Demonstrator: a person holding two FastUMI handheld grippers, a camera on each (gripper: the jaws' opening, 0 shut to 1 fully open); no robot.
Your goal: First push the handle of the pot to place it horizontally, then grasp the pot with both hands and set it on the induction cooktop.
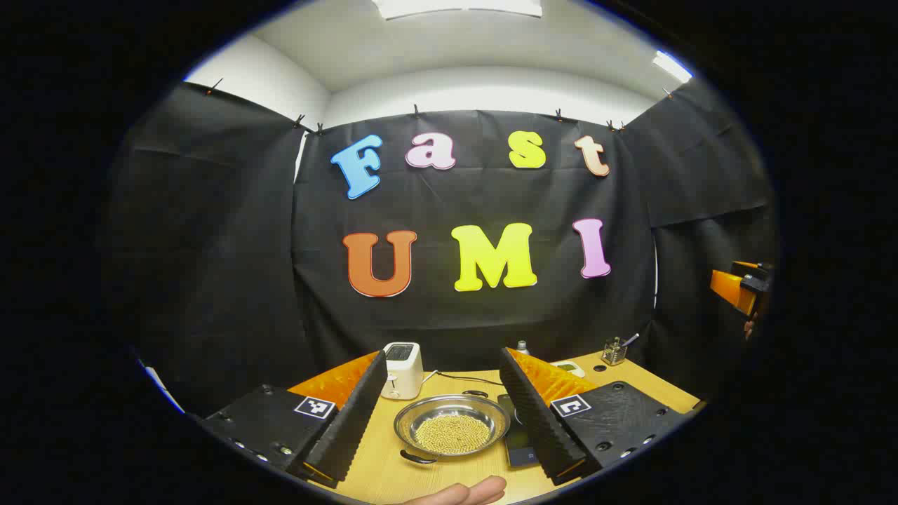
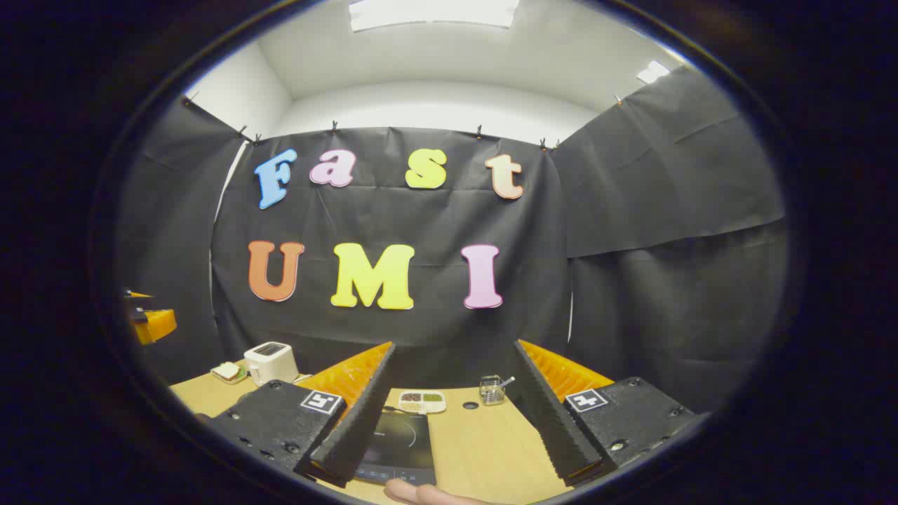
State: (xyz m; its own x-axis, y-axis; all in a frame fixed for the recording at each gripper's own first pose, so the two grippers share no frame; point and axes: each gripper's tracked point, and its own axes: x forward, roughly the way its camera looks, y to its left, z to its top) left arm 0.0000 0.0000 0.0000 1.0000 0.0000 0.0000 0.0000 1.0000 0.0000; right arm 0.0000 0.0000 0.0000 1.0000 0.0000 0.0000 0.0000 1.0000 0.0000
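Beans or small yellowish grains fill the bottom of the pot [image 1: 452,423], a shallow steel pan that sits on the wooden table [image 1: 393,470] in the left gripper view, framed between the fingers of the left gripper [image 1: 444,419]. Its jaws are spread wide, with nothing between them touching either finger. One dark handle [image 1: 418,456] of the pot shows at its near left rim, lying along the rim's edge. Just right of the pot, partly behind the right finger, lies the dark glass induction cooktop [image 1: 520,438]; pot and cooktop appear close together, the pot resting on the table rather than on the glass. A white toaster [image 1: 403,369] stands behind the pot toward the far left, and a small wire holder [image 1: 614,350] with a utensil in it stands at the far right. A hand [image 1: 459,494] shows at the near edge. In the right gripper view, the right gripper [image 2: 456,424] likewise has its jaws spread apart and holds nothing. The induction cooktop [image 2: 398,447] lies low between its fingers, nearer the left one. Beyond it sit a divided dish [image 2: 422,401] of seeds and the wire holder [image 2: 492,390]. The toaster [image 2: 270,361] stands far left beside a small plate [image 2: 228,372] with bread on it.
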